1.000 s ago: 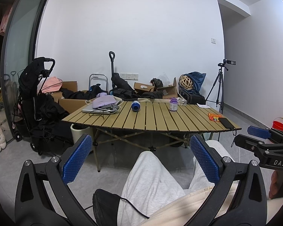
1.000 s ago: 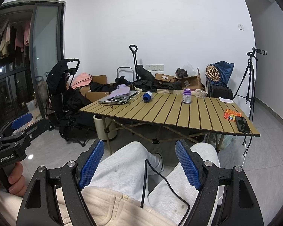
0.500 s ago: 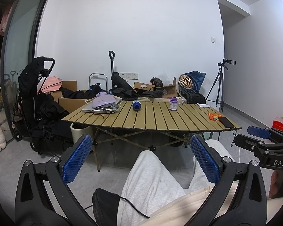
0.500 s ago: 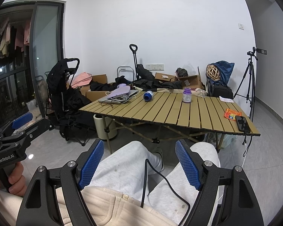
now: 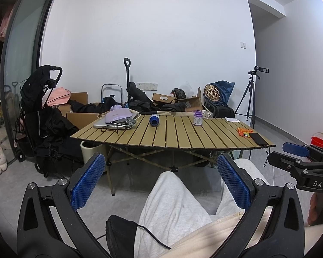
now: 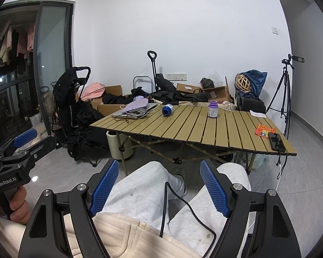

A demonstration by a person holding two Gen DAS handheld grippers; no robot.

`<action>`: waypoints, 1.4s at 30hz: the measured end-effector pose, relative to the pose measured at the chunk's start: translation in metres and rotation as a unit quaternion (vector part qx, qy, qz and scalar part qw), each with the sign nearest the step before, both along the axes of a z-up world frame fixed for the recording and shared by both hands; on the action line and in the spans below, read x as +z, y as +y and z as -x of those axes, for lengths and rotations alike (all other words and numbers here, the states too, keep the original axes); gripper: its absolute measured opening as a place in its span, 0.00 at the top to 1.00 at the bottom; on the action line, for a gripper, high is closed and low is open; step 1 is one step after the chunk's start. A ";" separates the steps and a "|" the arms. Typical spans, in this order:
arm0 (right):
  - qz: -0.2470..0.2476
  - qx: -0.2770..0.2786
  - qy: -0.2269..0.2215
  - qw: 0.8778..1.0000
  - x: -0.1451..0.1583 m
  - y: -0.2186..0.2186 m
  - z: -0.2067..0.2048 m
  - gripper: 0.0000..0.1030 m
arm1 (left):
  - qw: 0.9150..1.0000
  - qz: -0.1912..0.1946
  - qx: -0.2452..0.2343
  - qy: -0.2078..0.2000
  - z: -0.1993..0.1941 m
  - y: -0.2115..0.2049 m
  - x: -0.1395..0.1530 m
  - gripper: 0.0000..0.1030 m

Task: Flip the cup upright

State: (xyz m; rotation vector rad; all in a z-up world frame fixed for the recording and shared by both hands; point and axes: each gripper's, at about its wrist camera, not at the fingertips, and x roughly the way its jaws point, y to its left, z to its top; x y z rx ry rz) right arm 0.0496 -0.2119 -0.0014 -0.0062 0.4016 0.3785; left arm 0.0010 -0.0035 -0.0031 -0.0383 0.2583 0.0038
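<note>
A blue cup (image 5: 154,119) lies on its side on the far part of the slatted wooden table (image 5: 174,137); it also shows in the right wrist view (image 6: 167,109). My left gripper (image 5: 160,177) is open and empty, held low over the person's lap, well short of the table. My right gripper (image 6: 159,186) is open and empty too, also over the lap. Each gripper shows at the edge of the other's view.
On the table stand a purple-lidded jar (image 5: 197,117), a laptop with purple items (image 5: 116,121), an orange packet (image 5: 243,131) and a phone (image 5: 258,138). A stroller (image 5: 38,111) is at left, a tripod (image 5: 250,99) at right, boxes and bags behind.
</note>
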 end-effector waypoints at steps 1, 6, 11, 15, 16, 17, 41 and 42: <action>-0.001 0.000 0.001 1.000 0.000 0.001 0.000 0.19 | 1.000 -0.001 -0.001 0.003 -0.001 0.000 -0.001 0.00; 0.009 0.014 0.022 1.000 -0.006 -0.001 -0.022 0.19 | 0.999 -0.015 -0.007 0.029 -0.034 -0.005 -0.020 0.00; 0.008 0.025 0.051 0.998 -0.012 -0.001 -0.092 0.19 | 0.997 -0.052 -0.008 0.055 -0.117 -0.002 -0.036 0.00; 0.029 0.012 0.051 0.998 -0.008 0.006 -0.166 0.19 | 0.995 -0.032 -0.012 0.090 -0.191 0.009 -0.041 0.00; 0.025 0.013 0.054 0.998 -0.006 0.007 -0.183 0.19 | 0.995 -0.023 -0.012 0.096 -0.210 0.012 -0.040 0.00; 0.023 0.012 0.058 0.998 -0.005 0.008 -0.198 0.19 | 0.995 -0.018 -0.012 0.098 -0.224 0.014 -0.039 0.00; 0.025 0.060 0.092 0.994 -0.015 0.082 -0.510 0.19 | 0.988 0.008 0.028 0.152 -0.488 0.056 -0.054 0.00; 0.016 0.064 0.103 0.993 -0.018 0.086 -0.525 0.19 | 0.987 0.015 0.030 0.156 -0.498 0.060 -0.056 0.00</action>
